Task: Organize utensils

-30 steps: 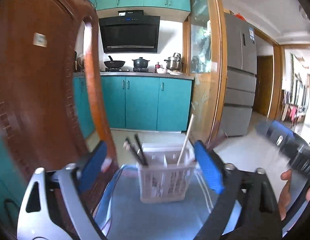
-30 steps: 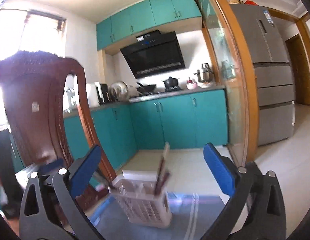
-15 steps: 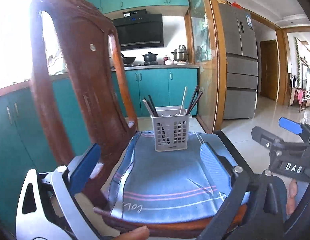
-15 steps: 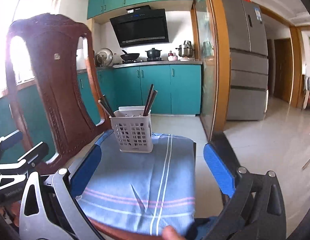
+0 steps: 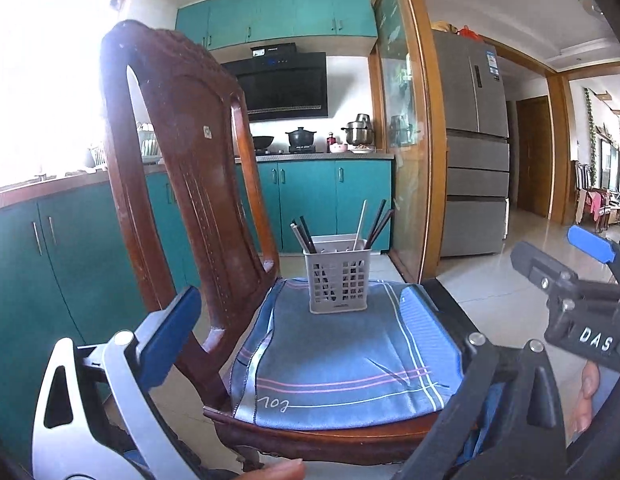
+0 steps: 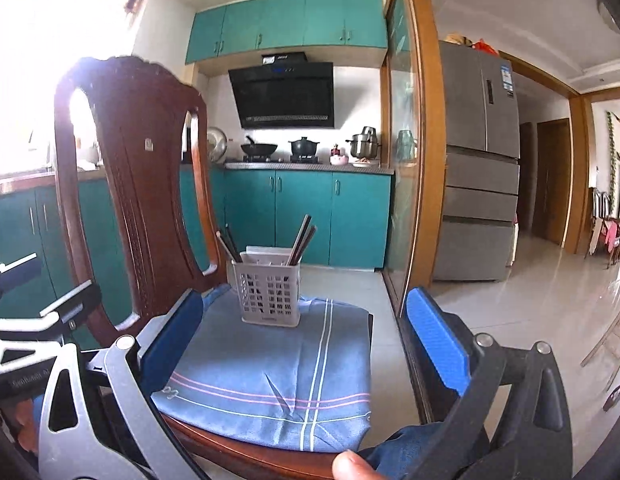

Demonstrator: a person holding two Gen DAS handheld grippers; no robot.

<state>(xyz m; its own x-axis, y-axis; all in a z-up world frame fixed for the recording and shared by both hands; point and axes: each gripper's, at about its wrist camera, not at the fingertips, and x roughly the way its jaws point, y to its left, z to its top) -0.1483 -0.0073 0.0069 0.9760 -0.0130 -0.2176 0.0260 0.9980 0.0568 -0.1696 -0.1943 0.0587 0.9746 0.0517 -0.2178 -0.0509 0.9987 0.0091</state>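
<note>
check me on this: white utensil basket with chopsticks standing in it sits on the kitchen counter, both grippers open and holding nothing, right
Not quite. The white utensil basket with the chopsticks stands on the blue cloth covering the wooden chair seat, not on the kitchen counter, as both wrist views show. The rest holds: the left gripper and right gripper are open and empty.

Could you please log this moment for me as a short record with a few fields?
support: wooden chair with blue striped cloth over its seat
holder: white slotted basket upright on the cloth, toward the far edge
contents: dark chopsticks and one pale stick, leaning
left tool: open, holds nothing
right tool: open, holds nothing
contact: neither tool touches the basket
</note>
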